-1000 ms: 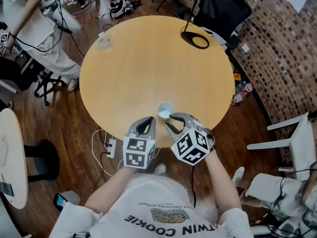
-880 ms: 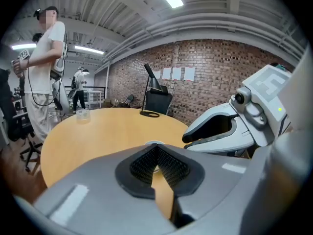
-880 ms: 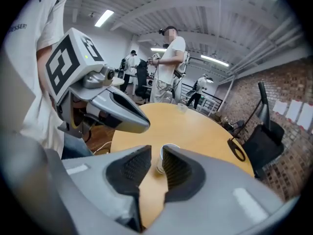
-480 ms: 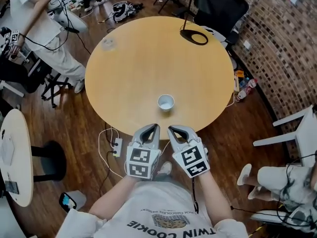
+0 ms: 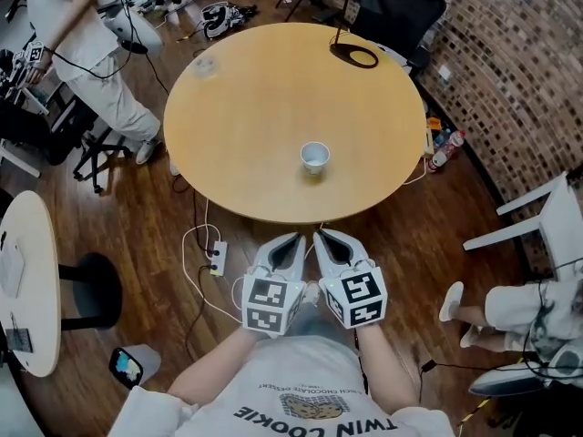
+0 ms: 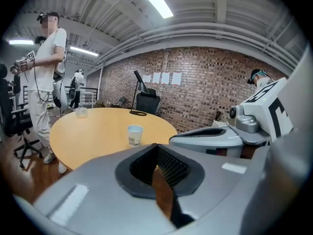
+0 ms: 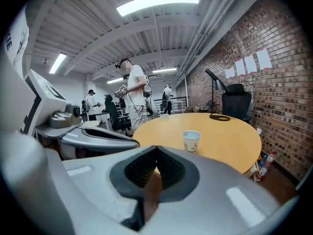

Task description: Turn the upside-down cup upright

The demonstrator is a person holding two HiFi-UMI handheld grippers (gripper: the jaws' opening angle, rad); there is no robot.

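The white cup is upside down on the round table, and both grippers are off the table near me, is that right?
No. The cup stands upright, its open mouth facing up, as the head view shows. It is on the round table, and the left gripper and right gripper are both off the table, apart from the cup.

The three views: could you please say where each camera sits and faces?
Head view: on the person's head, steeply down at table and cup; left gripper, right gripper, forearms show.
Left gripper view: on that gripper, facing the cup over its shut jaws.
Right gripper view: likewise, its own shut jaws below.
All three share the cup.
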